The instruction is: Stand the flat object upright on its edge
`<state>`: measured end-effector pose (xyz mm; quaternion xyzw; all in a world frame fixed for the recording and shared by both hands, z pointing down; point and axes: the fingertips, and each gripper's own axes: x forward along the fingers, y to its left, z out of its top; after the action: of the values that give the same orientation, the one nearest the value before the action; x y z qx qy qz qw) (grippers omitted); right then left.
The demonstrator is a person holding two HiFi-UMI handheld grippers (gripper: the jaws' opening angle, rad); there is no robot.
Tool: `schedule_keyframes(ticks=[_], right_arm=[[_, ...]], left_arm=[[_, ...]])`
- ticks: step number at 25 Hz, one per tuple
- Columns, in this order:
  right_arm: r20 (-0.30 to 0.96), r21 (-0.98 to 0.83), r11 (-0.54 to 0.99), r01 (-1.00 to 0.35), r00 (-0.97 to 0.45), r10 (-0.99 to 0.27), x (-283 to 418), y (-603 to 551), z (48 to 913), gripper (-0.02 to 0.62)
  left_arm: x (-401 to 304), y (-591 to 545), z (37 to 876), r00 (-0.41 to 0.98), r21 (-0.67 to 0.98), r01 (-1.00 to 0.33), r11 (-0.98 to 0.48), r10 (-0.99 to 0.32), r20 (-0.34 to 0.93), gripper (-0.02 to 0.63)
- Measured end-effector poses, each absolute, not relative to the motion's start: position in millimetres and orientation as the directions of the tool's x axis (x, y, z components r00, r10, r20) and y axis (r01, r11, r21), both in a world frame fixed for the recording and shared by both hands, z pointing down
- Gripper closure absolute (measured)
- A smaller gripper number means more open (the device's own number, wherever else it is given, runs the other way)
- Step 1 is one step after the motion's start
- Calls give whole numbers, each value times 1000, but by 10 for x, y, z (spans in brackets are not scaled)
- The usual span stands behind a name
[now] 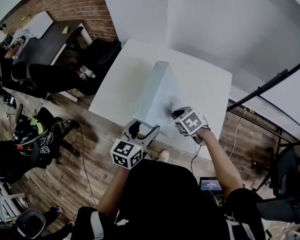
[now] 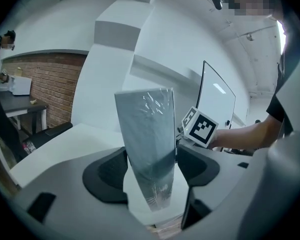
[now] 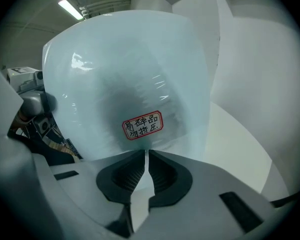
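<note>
head view: one wrapped panel [image 1: 157, 91] upright over one white table [image 1: 205, 84], between left gripper [image 1: 149, 131] and right gripper [image 1: 174, 113]. left gripper view: fingers clamp the panel's edge. right gripper view: fingers near-closed, pinching the panel's lower edge below one red sticker [image 3: 143, 125].

Left claw [image 1: 152, 130] clamped wide, right claw [image 1: 173, 112] pinched nearly shut — both forearms extended.

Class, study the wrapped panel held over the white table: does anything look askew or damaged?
The wrapped panel is tilted, neither flat nor upright, clamped by the left gripper. Its film is crinkled near the top. No damage shows.
</note>
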<state>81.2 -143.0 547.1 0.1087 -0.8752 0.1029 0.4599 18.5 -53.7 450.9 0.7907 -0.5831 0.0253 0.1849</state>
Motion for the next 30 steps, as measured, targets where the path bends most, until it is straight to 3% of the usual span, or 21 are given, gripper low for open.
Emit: schedule_keyframes(ticks=[20, 30], right_arm=[[785, -76, 919, -386, -592, -183, 863, -1705, 5389, 541], [784, -78, 911, -406, -590, -195, 775, -1923, 5317, 541]], left_arm=[[403, -678, 4320, 380, 216, -916, -337, -901, 209, 301], [459, -928, 4305, 412, 157, -910, -383, -878, 243, 301]])
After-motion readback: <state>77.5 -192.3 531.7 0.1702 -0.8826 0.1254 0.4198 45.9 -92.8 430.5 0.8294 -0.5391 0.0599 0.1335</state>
